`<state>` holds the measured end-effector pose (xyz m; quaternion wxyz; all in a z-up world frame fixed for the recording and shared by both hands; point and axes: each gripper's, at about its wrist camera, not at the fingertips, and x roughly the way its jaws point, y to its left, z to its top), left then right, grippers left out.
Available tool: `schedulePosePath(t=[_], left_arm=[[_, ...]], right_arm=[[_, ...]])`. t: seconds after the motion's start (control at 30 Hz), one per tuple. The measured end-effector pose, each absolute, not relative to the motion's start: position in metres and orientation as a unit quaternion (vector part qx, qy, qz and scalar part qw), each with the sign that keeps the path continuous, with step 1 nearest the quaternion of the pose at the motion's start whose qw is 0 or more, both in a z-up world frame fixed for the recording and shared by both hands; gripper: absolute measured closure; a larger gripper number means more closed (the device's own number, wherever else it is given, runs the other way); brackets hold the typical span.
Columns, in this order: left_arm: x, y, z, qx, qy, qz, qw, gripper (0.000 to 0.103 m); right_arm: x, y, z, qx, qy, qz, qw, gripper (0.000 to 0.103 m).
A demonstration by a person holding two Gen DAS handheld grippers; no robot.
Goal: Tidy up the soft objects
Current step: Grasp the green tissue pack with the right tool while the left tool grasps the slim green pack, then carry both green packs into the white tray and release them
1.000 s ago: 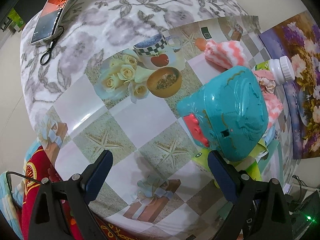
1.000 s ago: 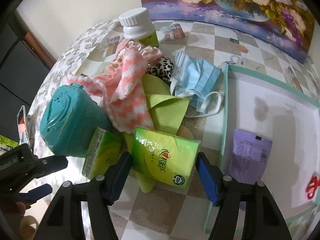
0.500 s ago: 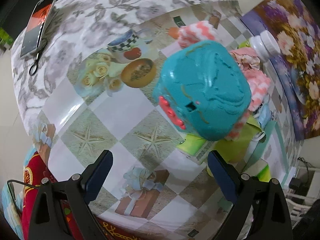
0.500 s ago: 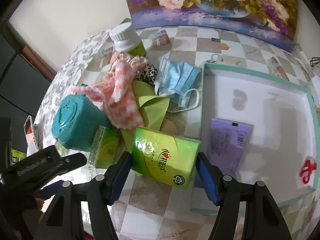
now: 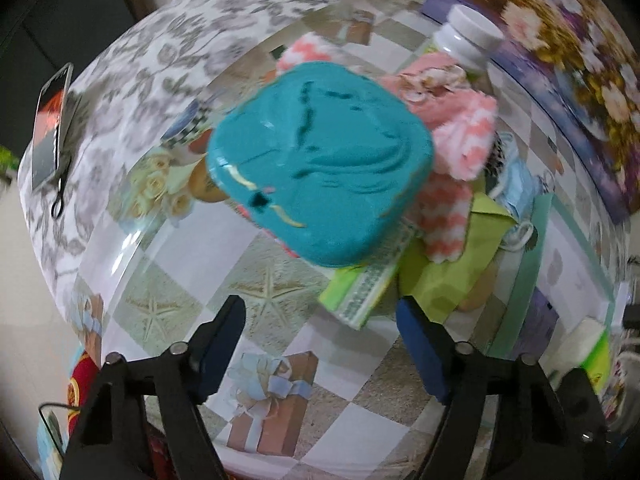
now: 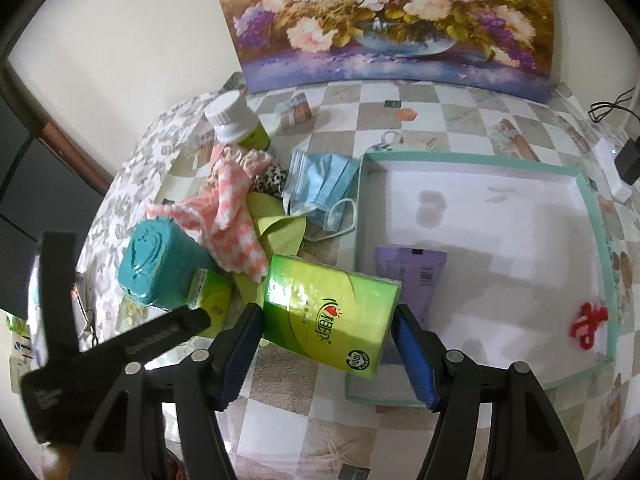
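Observation:
My right gripper [image 6: 328, 344] is shut on a green tissue pack [image 6: 330, 316] and holds it above the table, beside the left edge of the white tray [image 6: 472, 208]. A purple packet [image 6: 408, 276] and a red knot [image 6: 588, 322] lie in the tray. My left gripper [image 5: 320, 344] is open and empty, just short of a second green tissue pack [image 5: 360, 292] that lies under a teal box [image 5: 320, 160]. A pink-and-white towel [image 6: 236, 236], green cloth [image 6: 280, 228] and blue face mask [image 6: 320, 184] lie piled left of the tray.
A white-capped bottle [image 6: 236, 124] stands behind the pile. A flower painting [image 6: 392, 20] leans against the wall at the back. A phone [image 5: 50, 128] lies at the table's far left edge. A charger and cable [image 6: 624, 160] sit at the right.
My right gripper has lifted the green tissue pack and carried it right, toward the tray. My left gripper has moved in toward the teal box and the second tissue pack.

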<state>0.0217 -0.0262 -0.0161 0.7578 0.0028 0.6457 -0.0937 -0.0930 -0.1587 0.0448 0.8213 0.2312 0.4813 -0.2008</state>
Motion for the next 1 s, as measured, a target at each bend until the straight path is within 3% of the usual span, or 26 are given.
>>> schedulePosePath(t=[0.2,0.27,0.53,1.0], left_arm=[[0.02,-0.044,-0.02,0.032,0.629,-0.1,0.77,0.042],[0.019,-0.043,-0.024,0.033,0.63,-0.107,0.769,0.052],[0.016,-0.064,-0.026,0.055,0.616,-0.121,0.777,0.07],[0.016,-0.08,-0.038,0.076,0.615,-0.127,0.774,0.074]], right_arm=[[-0.101,-0.161,0.053,0.237,0.469,-0.203,0.826,0.034],[-0.102,-0.162,0.054,0.238,0.467,-0.203,0.827,0.034],[-0.105,-0.166,0.061,0.236,0.456,-0.206,0.833,0.034],[-0.11,-0.175,0.069,0.245,0.441,-0.21,0.838,0.034]])
